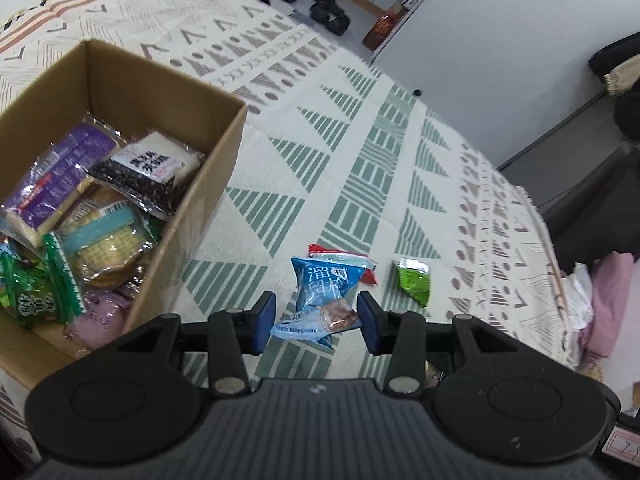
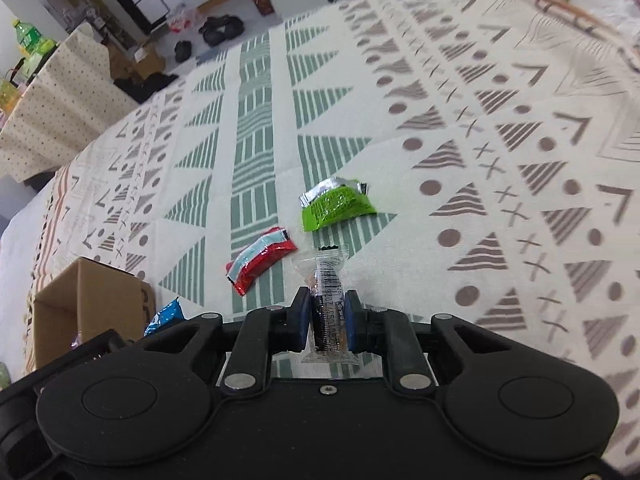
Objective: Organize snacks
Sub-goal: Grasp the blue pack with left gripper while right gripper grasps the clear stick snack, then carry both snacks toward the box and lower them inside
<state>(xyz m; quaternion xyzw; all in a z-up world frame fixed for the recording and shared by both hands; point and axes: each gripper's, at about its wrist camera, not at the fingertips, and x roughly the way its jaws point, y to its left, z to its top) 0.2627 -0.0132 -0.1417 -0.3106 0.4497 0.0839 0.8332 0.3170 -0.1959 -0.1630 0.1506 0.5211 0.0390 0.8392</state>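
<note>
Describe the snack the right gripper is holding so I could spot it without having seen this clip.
Start at the patterned cloth over the table, then find the right gripper low in the right wrist view. Shut between its blue pads is a narrow clear packet with a dark bar and barcode inside. The red packet and green packet beyond it lie loose and are opaque.

This looks like a lived-in home room. A cream woven cloth with green and brown triangle patterns covers a wide surface, dark bags lie on the pale floor, and a green plastic drink bottle stands above a dotted cream cloth.
</note>
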